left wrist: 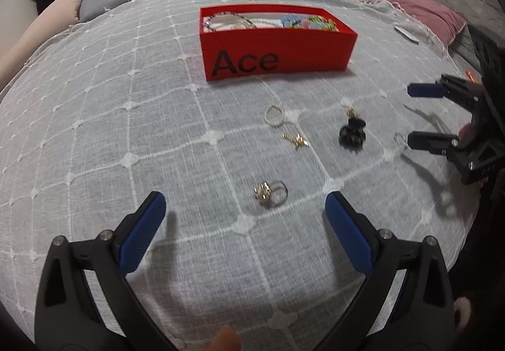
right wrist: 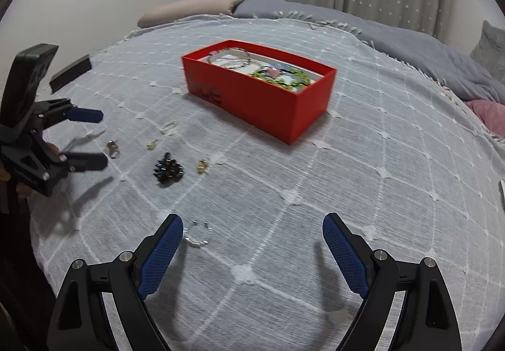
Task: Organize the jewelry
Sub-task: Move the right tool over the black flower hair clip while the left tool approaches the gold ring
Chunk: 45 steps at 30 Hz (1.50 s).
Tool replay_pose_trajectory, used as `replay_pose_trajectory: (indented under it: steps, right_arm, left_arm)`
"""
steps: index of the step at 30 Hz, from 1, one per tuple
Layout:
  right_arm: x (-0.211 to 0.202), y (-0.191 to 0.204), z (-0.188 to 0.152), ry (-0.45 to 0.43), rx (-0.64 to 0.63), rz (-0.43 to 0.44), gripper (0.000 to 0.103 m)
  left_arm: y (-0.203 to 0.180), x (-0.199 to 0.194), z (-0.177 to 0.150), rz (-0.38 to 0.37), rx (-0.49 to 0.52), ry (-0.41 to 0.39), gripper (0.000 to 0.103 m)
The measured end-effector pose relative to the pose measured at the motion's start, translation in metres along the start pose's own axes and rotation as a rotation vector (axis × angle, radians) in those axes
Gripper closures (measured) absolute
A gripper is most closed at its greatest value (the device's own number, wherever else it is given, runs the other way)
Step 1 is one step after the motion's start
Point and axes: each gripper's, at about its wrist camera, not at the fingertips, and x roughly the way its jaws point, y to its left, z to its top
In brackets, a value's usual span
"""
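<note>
left claw (left wrist: 245, 204) open | right claw (right wrist: 252, 226) open | rings (left wrist: 270, 193) between left pads

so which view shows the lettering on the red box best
The left wrist view. There the red box turns its long front side to the camera, and the black word Ace reads plainly. In the right wrist view the red box sits corner-on, so the lettering lies on a foreshortened side, dark and blurred, and cannot be read.

Woven grey-white grid-patterned cloth bedspread (left wrist: 157, 117) lying matt; red rectangular cardboard box (left wrist: 277, 51) showing smooth matt finish; gold metal rings (left wrist: 270, 193) glinting glossy.
</note>
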Motion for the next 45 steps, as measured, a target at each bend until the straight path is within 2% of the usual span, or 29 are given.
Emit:
replay_pose_trajectory:
  steps: [4, 10, 12, 16, 26, 31, 32, 40, 45]
  right_arm:
    - [0.007, 0.014, 0.004, 0.012, -0.023, 0.039, 0.012]
    - [0.016, 0.037, 0.011, 0.035, -0.067, 0.137, 0.012]
    - [0.02, 0.041, 0.013, 0.048, -0.062, 0.194, 0.012]
    - [0.027, 0.045, 0.015, 0.066, -0.03, 0.268, 0.012]
    - [0.034, 0.049, 0.019, 0.055, -0.042, 0.277, 0.028]
    - [0.038, 0.048, 0.022, 0.05, -0.041, 0.284, 0.035]
    - [0.039, 0.048, 0.023, 0.05, -0.041, 0.282, 0.037]
    - [0.047, 0.052, 0.031, 0.049, -0.055, 0.246, 0.046]
    - [0.052, 0.053, 0.036, 0.051, -0.066, 0.214, 0.052]
  left_arm:
    - [-0.001, 0.004, -0.007, -0.034, 0.012, 0.021, 0.006]
    - [-0.006, -0.001, -0.009, -0.072, 0.031, -0.006, 0.028]
    - [-0.008, -0.002, -0.009, -0.098, 0.037, -0.009, 0.037]
    - [-0.01, -0.002, -0.01, -0.119, 0.041, -0.013, 0.041]
    - [-0.007, 0.001, -0.008, -0.117, 0.013, -0.024, 0.052]
    - [-0.005, 0.0, -0.006, -0.113, 0.007, -0.033, 0.063]
    - [-0.005, 0.0, -0.005, -0.116, 0.005, -0.032, 0.066]
    - [-0.008, 0.002, -0.005, -0.105, 0.017, -0.035, 0.072]
    - [-0.012, 0.004, 0.0, -0.085, 0.03, -0.032, 0.08]
